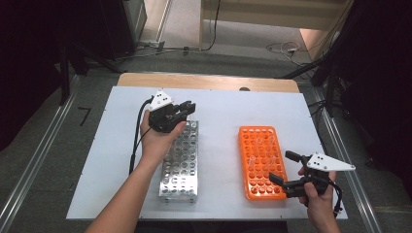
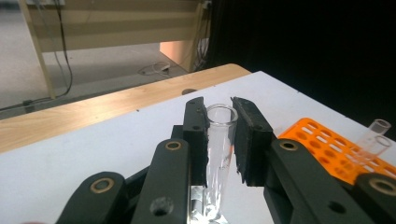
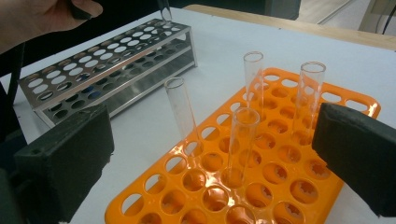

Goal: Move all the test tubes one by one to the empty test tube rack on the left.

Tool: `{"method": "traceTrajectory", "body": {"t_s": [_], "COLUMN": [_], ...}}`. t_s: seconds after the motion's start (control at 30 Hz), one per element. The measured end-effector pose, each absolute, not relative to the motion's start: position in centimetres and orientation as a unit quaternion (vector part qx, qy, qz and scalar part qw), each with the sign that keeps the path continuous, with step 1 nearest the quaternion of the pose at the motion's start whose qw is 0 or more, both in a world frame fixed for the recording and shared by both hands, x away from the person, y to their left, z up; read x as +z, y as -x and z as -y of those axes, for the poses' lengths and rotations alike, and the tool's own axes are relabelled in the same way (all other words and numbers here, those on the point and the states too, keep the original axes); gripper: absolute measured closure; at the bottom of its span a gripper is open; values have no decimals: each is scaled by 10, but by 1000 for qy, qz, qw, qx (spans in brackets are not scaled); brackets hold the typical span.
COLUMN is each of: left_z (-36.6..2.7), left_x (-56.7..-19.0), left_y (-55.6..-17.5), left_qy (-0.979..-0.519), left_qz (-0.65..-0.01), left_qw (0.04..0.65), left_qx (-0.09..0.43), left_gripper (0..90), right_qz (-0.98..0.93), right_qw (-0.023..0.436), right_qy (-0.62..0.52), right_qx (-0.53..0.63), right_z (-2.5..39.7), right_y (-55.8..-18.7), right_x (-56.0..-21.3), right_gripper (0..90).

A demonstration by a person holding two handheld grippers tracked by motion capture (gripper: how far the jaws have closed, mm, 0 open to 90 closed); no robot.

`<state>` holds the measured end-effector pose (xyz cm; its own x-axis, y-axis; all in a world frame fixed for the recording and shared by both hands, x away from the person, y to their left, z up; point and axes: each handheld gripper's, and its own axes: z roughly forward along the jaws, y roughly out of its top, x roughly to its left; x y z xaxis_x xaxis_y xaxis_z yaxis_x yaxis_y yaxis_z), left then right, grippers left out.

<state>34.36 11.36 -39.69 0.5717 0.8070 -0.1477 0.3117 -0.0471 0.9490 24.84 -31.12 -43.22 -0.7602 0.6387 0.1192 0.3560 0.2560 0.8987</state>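
Observation:
My left gripper (image 1: 186,108) is shut on a clear glass test tube (image 2: 218,144), held upright between the pads. The tube's lower end hangs just over the far end of the steel rack (image 1: 180,162), seen close up at steel rack (image 2: 205,215). An orange plastic rack (image 1: 261,162) lies to the right with several glass tubes (image 3: 252,79) standing in its holes. My right gripper (image 1: 284,167) is open at that rack's near right corner, and its wide-apart pads (image 3: 65,156) flank the tubes without touching them.
The racks lie on a white board (image 1: 218,116) over a wooden table (image 1: 209,81). The steel rack (image 3: 107,60) has many unfilled holes. Metal rails and dark equipment flank the table, and cables lie on the floor beyond it.

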Motion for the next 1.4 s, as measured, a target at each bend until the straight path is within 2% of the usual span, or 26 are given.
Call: {"method": "traceTrajectory", "body": {"t_s": [0.5, 1.4], "left_z": [-106, -97], "left_x": [-411, -428], "left_y": [-353, -357], "left_qy": [-704, -752], "left_qz": [-411, -422], "left_qw": [532, 465], "left_qx": [229, 200], "left_gripper": [747, 737], "right_qz": [-781, -782], "right_qw": [138, 139], "right_qy": [-321, -325], "right_qx": [518, 514], "right_z": [311, 313], "right_y": [-249, -251], "right_x": [-434, -436], "right_gripper": [0, 0]}}
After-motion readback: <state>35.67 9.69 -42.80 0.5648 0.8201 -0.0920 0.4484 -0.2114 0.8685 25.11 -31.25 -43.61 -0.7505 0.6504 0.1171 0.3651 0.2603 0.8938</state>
